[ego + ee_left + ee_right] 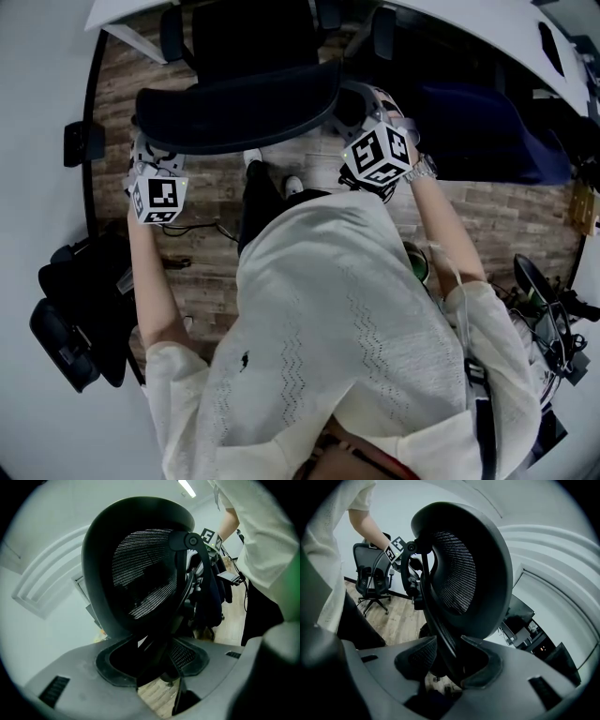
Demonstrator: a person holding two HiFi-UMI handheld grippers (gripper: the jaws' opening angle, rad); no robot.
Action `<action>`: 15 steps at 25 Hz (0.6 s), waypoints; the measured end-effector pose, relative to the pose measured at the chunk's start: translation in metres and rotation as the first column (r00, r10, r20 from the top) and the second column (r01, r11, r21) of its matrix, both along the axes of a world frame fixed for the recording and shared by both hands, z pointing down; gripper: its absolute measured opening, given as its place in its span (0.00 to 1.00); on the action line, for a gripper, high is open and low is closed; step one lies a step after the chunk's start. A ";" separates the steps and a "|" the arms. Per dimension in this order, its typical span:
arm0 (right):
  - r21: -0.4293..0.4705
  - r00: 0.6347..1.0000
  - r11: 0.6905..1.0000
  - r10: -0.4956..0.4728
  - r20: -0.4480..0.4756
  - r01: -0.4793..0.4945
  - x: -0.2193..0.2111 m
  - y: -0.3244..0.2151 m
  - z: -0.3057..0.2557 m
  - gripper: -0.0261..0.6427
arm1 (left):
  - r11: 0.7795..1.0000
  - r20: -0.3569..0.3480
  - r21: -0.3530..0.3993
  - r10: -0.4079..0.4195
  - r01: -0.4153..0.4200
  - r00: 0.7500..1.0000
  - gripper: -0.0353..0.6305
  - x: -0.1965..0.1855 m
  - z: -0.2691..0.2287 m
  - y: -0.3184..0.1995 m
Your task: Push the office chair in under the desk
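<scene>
The black mesh-backed office chair stands in front of me, its seat and armrests reaching toward the white desk at the top. My left gripper grips the backrest's left edge and my right gripper grips its right edge. In the left gripper view the grey jaws of the left gripper are shut on the rim of the backrest, and the right gripper's marker cube shows beyond it. In the right gripper view the right gripper is shut on the opposite rim of the backrest.
A dark blue bundle lies under the desk to the right. A black bag sits on the wood floor at the left, with cables near my feet. A second office chair stands behind. Gear clutters the floor at lower right.
</scene>
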State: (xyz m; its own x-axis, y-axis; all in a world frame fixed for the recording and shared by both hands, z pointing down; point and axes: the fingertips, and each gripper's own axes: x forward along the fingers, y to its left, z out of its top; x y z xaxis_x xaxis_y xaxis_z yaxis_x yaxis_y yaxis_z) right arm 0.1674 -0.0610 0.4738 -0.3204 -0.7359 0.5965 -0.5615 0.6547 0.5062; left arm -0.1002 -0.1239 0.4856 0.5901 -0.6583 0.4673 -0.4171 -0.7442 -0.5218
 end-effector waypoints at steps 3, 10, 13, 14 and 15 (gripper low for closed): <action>-0.001 1.000 1.000 0.003 0.001 -0.003 0.002 -0.001 0.000 0.28 | 1.000 0.000 -0.002 0.006 -0.006 1.000 0.34 0.003 0.000 -0.002; -0.004 1.000 1.000 0.023 0.003 -0.023 0.007 -0.013 0.001 0.28 | 1.000 -0.007 0.004 0.021 -0.021 1.000 0.34 0.008 0.000 -0.017; -0.003 0.999 0.999 0.034 0.002 -0.034 0.010 -0.021 0.001 0.28 | 0.999 -0.011 0.010 0.033 -0.033 0.999 0.34 0.011 0.000 -0.024; -0.002 0.999 0.999 0.037 0.002 -0.037 0.011 -0.023 0.001 0.28 | 0.999 -0.012 0.012 0.036 -0.036 0.999 0.34 0.012 0.000 -0.027; -0.003 0.999 0.999 0.039 0.002 -0.039 0.011 -0.026 0.001 0.28 | 0.999 -0.011 0.013 0.038 -0.038 0.999 0.34 0.012 0.000 -0.030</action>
